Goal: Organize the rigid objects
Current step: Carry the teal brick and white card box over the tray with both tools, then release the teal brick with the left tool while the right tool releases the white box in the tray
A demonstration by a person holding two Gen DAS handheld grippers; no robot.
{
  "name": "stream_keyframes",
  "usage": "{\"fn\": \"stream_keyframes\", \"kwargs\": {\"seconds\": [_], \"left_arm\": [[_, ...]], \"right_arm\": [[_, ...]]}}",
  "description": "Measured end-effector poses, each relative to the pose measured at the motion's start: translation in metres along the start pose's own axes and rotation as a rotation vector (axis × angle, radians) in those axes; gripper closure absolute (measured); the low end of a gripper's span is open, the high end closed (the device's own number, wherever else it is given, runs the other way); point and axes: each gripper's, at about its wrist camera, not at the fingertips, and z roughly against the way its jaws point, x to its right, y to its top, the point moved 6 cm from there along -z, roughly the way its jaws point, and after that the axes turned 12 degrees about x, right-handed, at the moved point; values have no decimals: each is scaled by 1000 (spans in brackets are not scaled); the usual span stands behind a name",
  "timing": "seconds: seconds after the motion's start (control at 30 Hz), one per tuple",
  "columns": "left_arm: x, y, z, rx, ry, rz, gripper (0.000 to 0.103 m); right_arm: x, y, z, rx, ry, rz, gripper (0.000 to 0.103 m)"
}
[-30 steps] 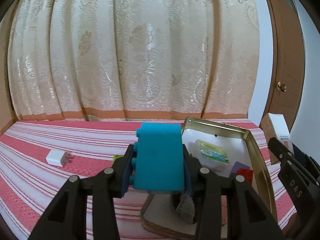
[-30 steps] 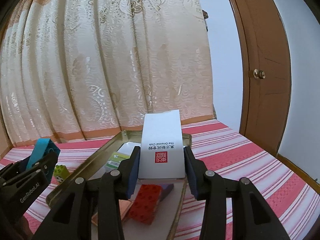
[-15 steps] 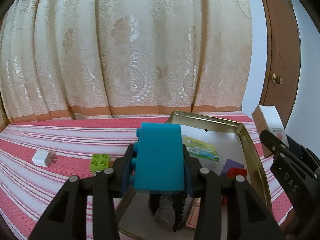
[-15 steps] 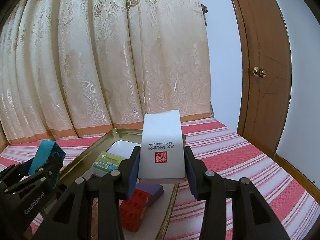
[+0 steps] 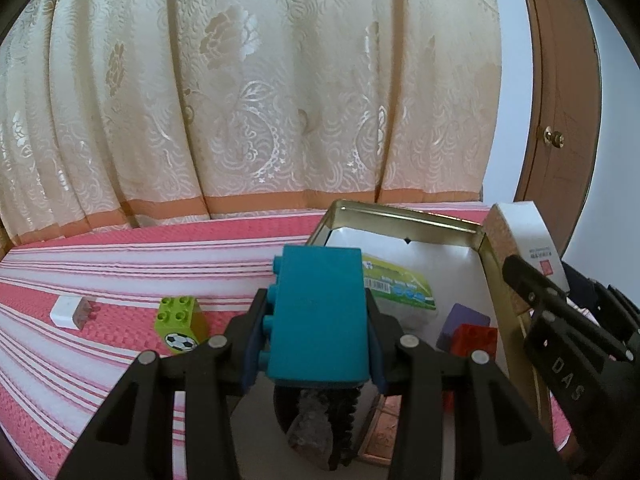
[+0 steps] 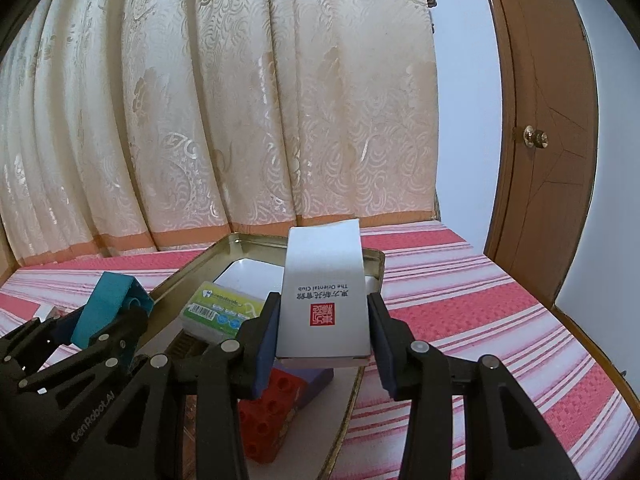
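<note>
a: what is hard to see around the gold tin [image 5: 404, 216]?

b: your left gripper [image 5: 316, 336] is closed on the teal block [image 5: 320, 312], and this block hides the near part of the tin. a dark toothed thing [image 5: 320, 420] below it i cannot identify. your right gripper [image 6: 322, 332] is clamped on the white box [image 6: 324, 300], above the tin's right edge; it covers part of the red brick [image 6: 268, 412] and the purple block [image 6: 316, 380].

a: and what changed?

b: the left gripper rose a little. the green brick [image 5: 180, 320], left of the tin, now shows its football picture. the white charger [image 5: 70, 312] stays further left.
</note>
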Motion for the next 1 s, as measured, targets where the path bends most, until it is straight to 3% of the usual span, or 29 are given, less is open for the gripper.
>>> {"fn": "stream_keyframes", "kwargs": {"seconds": [1.0], "left_arm": [[18,-4,-16,-43,-11,-76,62]], "right_arm": [[-4,-11,-13,-90,17,13,58]]}}
